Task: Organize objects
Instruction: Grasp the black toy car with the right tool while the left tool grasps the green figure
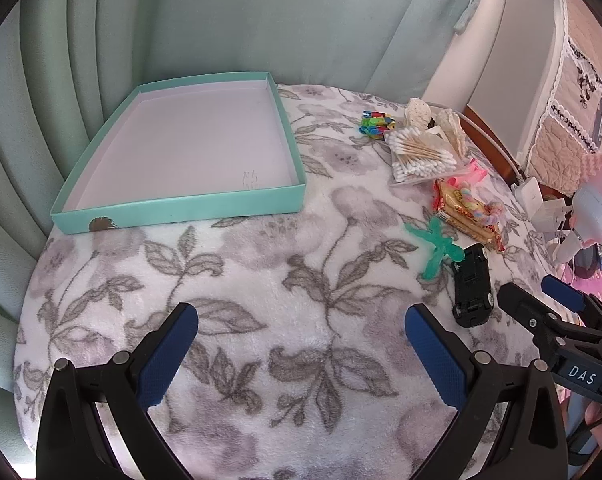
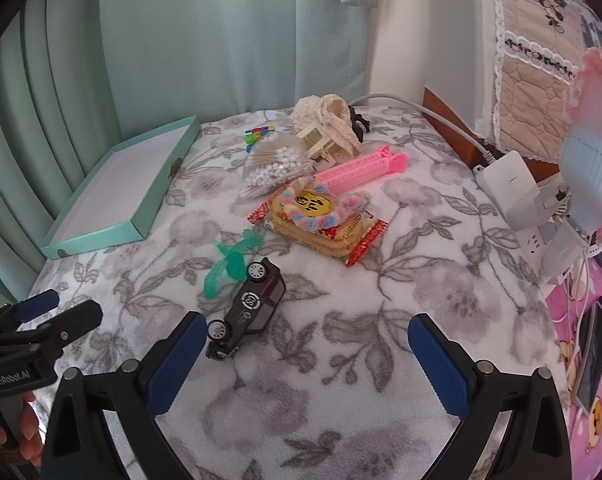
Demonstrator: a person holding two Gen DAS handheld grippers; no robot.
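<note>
Blue ribbed pads line the black jaws of the left gripper (image 1: 301, 316), spread wide over bare fleece at the bottom of the left wrist view, holding nothing. The right gripper (image 2: 307, 328) is likewise spread wide and empty in its own view; its left pad sits just beside a black toy car (image 2: 247, 308) lying on its side, a round "50" badge on its roof. Each gripper shows from the other's camera — the right one at lower right of the left view carries a "DAS" label, the left one at lower left of the right view reads "GenRobot.AI", with fingers (image 2: 29, 428) of a hand wrapped below it.

Everything rests on a plush blanket (image 1: 261, 280) printed with grey leaves and flowers. Beyond the car lies a translucent green plastic toy (image 2: 229, 264), touching the car's front end. Farther up, a red-edged biscuit packet (image 2: 321, 228) has a pastel fuzzy scrunchie (image 2: 321, 208) on top, a pink ridged clip (image 2: 361, 166) behind it, and a clear bag of cotton swabs (image 2: 273, 168) to its left. Cream lace fabric (image 2: 325, 116) and small coloured clips (image 1: 377, 122) sit farthest back.

At upper left — a shallow teal cardboard tray (image 1: 181, 210), white inside.
</note>
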